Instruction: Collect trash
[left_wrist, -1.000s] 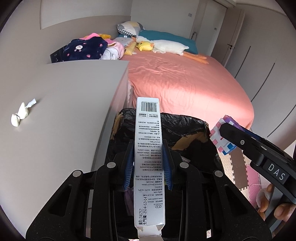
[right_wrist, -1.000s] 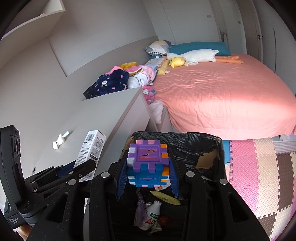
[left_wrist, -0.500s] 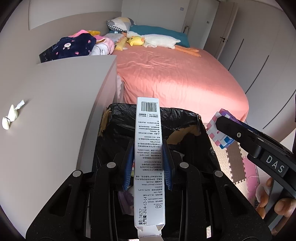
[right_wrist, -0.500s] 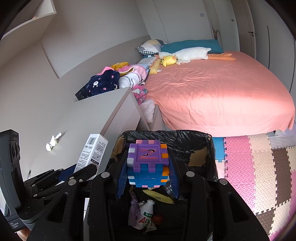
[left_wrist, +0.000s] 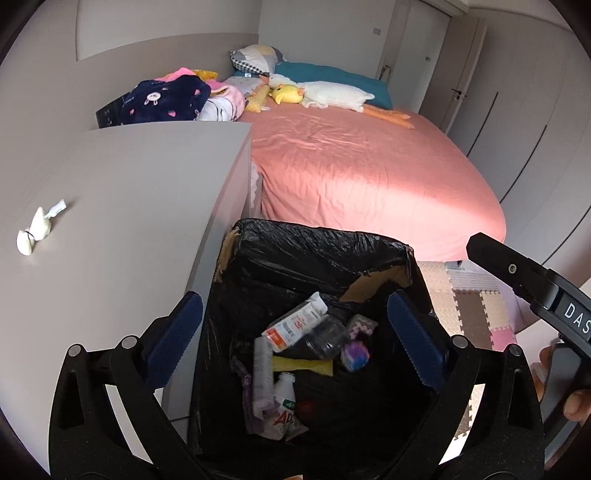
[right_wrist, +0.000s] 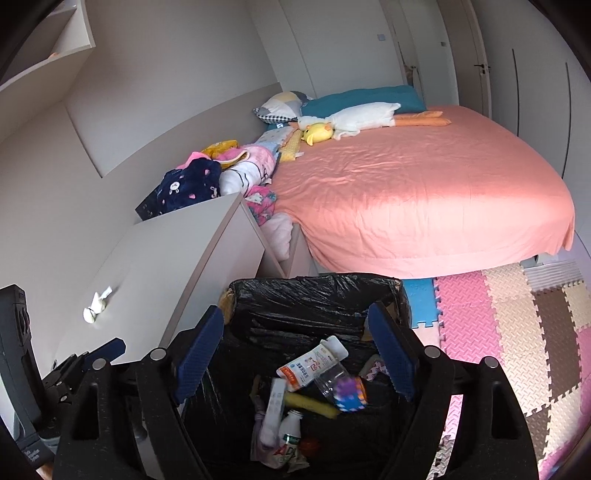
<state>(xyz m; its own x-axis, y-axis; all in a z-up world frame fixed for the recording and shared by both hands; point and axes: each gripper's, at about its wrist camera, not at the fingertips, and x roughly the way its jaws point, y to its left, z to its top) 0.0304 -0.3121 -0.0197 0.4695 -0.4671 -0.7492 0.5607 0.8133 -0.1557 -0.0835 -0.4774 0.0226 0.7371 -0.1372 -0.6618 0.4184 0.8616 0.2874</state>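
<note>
Hanging over one black-lined trash bin (left_wrist: 321, 251), both grippers stand with jaws spread wide and empty: left gripper (left_wrist: 295, 343), right gripper (right_wrist: 295, 354). Bin bottom is dim and its contents partly overlap, so some pieces are hard to identify. Since a second ago, the white carton (left_wrist: 263, 373) and the purple puzzle cube (right_wrist: 349, 394) have left the jaws and lie inside. One small white scrap (left_wrist: 37, 230) sits on the counter (left_wrist: 122, 206).
</note>
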